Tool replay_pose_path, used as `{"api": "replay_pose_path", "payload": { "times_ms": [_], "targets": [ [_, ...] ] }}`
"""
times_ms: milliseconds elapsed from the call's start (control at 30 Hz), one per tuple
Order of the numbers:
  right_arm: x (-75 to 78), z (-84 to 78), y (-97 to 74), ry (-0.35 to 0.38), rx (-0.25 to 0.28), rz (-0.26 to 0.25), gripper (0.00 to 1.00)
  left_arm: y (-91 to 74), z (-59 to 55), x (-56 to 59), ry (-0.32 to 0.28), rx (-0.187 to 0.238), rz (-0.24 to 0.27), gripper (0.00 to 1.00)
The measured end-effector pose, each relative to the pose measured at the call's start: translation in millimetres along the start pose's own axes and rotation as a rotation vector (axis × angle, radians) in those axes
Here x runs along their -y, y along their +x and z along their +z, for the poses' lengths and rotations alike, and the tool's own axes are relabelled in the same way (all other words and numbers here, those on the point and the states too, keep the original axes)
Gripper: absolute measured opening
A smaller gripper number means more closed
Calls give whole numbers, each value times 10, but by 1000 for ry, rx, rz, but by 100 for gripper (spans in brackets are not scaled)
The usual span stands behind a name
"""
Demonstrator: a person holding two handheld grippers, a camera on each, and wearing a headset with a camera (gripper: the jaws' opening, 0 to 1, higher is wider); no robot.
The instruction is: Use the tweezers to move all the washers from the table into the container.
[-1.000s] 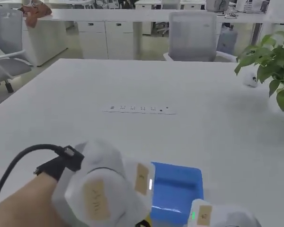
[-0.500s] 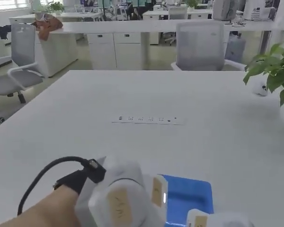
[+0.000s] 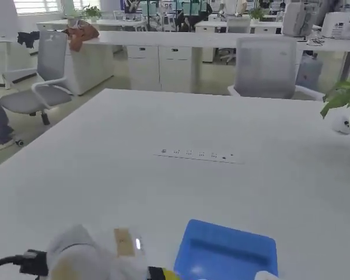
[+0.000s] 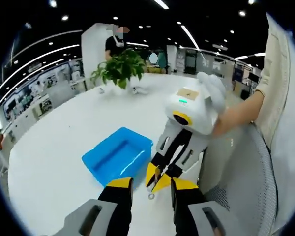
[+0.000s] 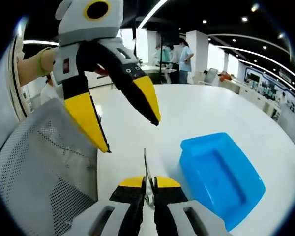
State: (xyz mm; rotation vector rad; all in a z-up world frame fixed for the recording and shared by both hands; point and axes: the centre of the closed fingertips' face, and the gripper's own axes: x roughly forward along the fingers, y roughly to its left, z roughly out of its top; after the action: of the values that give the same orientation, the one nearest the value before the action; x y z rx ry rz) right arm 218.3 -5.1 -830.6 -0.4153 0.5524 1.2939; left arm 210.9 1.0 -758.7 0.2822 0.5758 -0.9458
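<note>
Clamping the thin, springy tweezers [image 5: 145,167], the right gripper [image 5: 147,184] is closed; the left gripper [image 4: 151,185] gapes empty. The tiny washer [image 4: 151,196] looks slippery: pinch its rim.

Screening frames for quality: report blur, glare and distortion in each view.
Head view: evenly lit, container soft, nearest foreground blurred. Left gripper view: strong fisheye bending, ceiling lights as bright spots, right gripper sharp. Right gripper view: same bending, left gripper and tweezers crisp.

slim metal tweezers [image 5: 145,164], pinched in the right gripper [image 5: 147,187], point to 12 o'clock in the right gripper view. the open-topped blue rectangular container [image 5: 192,147] sits at their 3 o'clock. a small ring washer [image 4: 151,196] lies at the container's 5 o'clock.
</note>
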Motion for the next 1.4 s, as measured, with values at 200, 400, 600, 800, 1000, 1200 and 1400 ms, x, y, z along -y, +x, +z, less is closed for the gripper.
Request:
{"api": "replay_pose_path", "payload": {
  "times_ms": [200, 400, 600, 800, 1000, 1200, 1400],
  "targets": [
    [-27, -1, -15, -26, 21, -8, 2, -192, -131, -198, -184, 139, 181, 47],
    [13, -28, -64, -12, 33, -32, 2, -289, -273, -348, -221, 182, 311, 71],
    [68, -61, -112, 67, 39, -43, 2, -318, -225, -424, -244, 260, 377, 82],
    [78, -65, -133, 130, 43, -29, 2, -319, -203, -450, -285, 307, 373, 91],
    [134, 53, -259, 185, 98, -38, 2, -306, -153, -445, -293, 339, 366, 94],
    [233, 179, -426, 214, 130, -55, 2, -215, -199, -358, -239, 275, 337, 93],
    [350, 308, -605, 212, 151, -90, 2, -246, -201, -384, -246, 284, 345, 92]
  ]
}}
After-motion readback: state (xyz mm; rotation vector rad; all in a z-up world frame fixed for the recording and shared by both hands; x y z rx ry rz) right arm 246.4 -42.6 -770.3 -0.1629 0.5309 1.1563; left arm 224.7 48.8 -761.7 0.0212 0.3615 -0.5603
